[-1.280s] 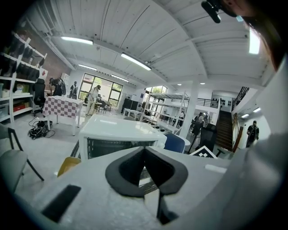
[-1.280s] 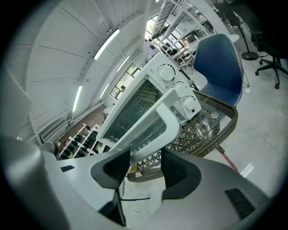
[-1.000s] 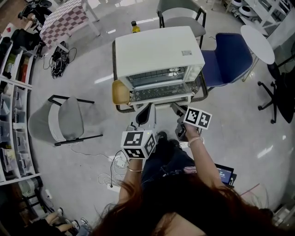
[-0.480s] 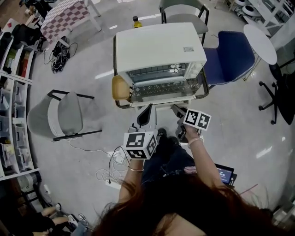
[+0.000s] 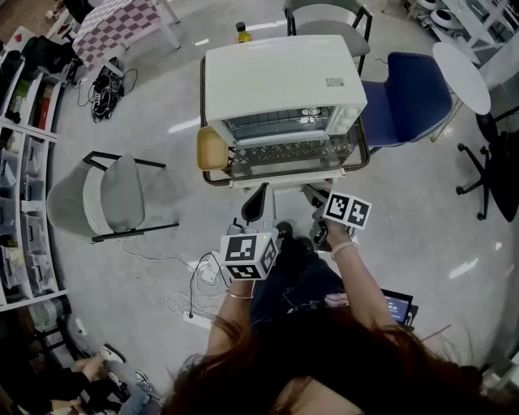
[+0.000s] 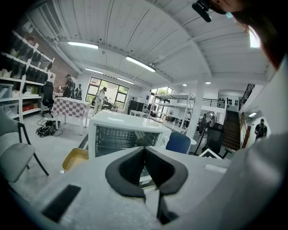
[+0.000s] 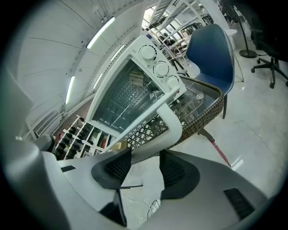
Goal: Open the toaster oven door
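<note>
The white toaster oven (image 5: 280, 77) stands on a wicker-rimmed glass table (image 5: 359, 154). Its glass door (image 5: 292, 154) is folded down toward me, with the white handle (image 5: 280, 180) at the front edge. My right gripper (image 5: 315, 194) is open just below the handle's right end. In the right gripper view the handle (image 7: 168, 121) crosses right at the tips of the right gripper (image 7: 145, 164), and no pad presses on it. My left gripper (image 5: 256, 203) hangs before the door's middle. The left gripper (image 6: 144, 150) is shut on nothing and faces the oven (image 6: 121, 130).
A yellow dish (image 5: 211, 148) sits at the table's left end. A blue chair (image 5: 405, 101) is right of the oven, a grey chair (image 5: 122, 194) to the left, another (image 5: 328, 20) behind. A bottle (image 5: 240, 32) and cables (image 5: 203, 284) are on the floor.
Both grippers have sunk a little in front of the oven. The door looks folded slightly further down. The left jaws stay shut and the right stay open.
</note>
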{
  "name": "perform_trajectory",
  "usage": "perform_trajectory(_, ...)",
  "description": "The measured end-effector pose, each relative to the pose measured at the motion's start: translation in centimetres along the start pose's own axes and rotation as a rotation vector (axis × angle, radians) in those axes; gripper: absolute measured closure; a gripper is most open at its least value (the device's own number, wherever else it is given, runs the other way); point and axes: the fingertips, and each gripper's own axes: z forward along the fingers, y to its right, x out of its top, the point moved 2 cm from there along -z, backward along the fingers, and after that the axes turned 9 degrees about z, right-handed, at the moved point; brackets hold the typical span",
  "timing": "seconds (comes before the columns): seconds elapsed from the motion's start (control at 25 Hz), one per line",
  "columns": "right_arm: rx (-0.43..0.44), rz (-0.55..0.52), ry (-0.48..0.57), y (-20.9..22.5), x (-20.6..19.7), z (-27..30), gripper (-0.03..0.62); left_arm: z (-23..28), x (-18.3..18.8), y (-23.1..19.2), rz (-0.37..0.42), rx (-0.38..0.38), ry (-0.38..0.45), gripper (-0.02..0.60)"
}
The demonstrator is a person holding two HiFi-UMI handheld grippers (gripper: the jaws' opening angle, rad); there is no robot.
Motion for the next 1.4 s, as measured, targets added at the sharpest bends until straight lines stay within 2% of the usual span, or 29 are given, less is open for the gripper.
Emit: perform_trajectory(1.4, -0.015, -0.021, -0.036, 5.3, -3.3, 2.7, 0.402, 1.4, -7.2, 0.0, -0.001, 0.027, 0.009, 0.568)
